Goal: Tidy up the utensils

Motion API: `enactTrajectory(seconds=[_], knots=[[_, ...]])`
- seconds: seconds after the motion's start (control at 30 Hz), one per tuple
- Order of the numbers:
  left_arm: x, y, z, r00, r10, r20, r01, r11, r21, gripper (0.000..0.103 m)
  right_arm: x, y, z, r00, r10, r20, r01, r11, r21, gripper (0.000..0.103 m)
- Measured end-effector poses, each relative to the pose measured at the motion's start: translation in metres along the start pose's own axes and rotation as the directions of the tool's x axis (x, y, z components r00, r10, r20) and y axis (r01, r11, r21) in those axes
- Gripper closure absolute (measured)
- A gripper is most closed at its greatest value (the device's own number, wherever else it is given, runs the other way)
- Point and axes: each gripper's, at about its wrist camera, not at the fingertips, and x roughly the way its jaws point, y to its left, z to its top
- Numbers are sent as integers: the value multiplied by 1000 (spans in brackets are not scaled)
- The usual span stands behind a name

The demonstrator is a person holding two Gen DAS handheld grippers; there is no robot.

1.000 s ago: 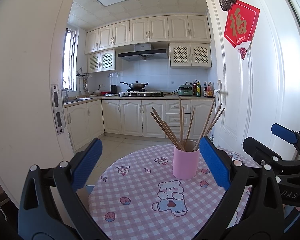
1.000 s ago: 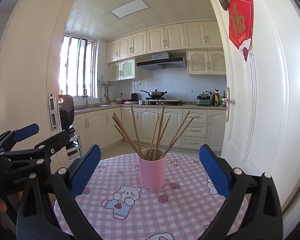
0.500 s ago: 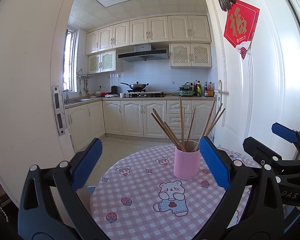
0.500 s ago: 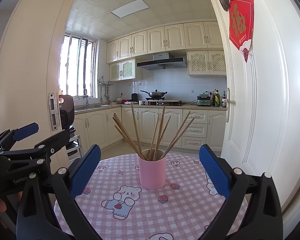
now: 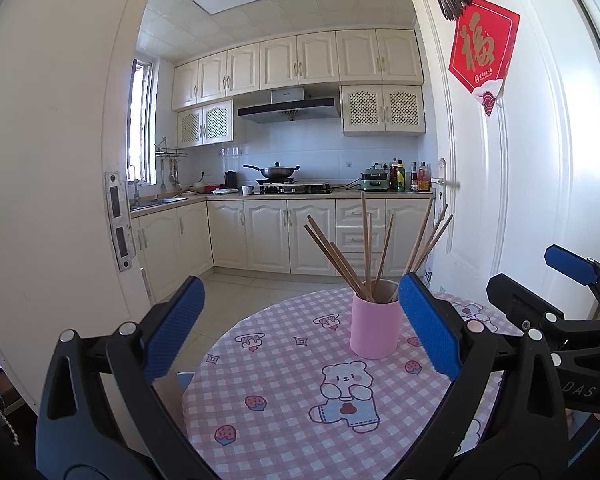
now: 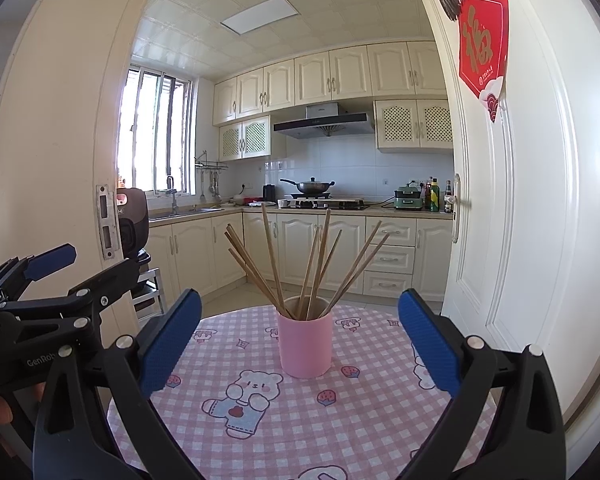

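A pink cup (image 5: pixel 375 328) (image 6: pixel 306 346) stands upright on a round table with a pink checked cloth (image 5: pixel 284 392) (image 6: pixel 340 420). Several wooden chopsticks (image 5: pixel 364 252) (image 6: pixel 296 264) fan out of it. My left gripper (image 5: pixel 300 336) is open and empty, held short of the cup, which sits near its right finger. My right gripper (image 6: pixel 300 340) is open and empty too, with the cup centred ahead between its blue pads. Each gripper also shows at the edge of the other's view.
A white door (image 5: pixel 520 160) with a red paper decoration (image 5: pixel 482 52) stands close on the right of the table. A cream door frame (image 5: pixel 60 160) rises on the left. Beyond lies a kitchen with cabinets (image 6: pixel 300 248) and a wok (image 6: pixel 310 186).
The left wrist view has drifted slightly, so the cup sits a touch further right. The right gripper, cup and chopsticks have not visibly moved.
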Motion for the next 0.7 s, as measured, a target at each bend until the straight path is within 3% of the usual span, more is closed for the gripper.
enactTrajectory(seconds=[0.7], knots=[[5, -4, -1, 1000, 21, -14, -21, 1000, 8, 7, 6, 1, -3, 1000, 4, -11, -3, 1000, 16, 8]])
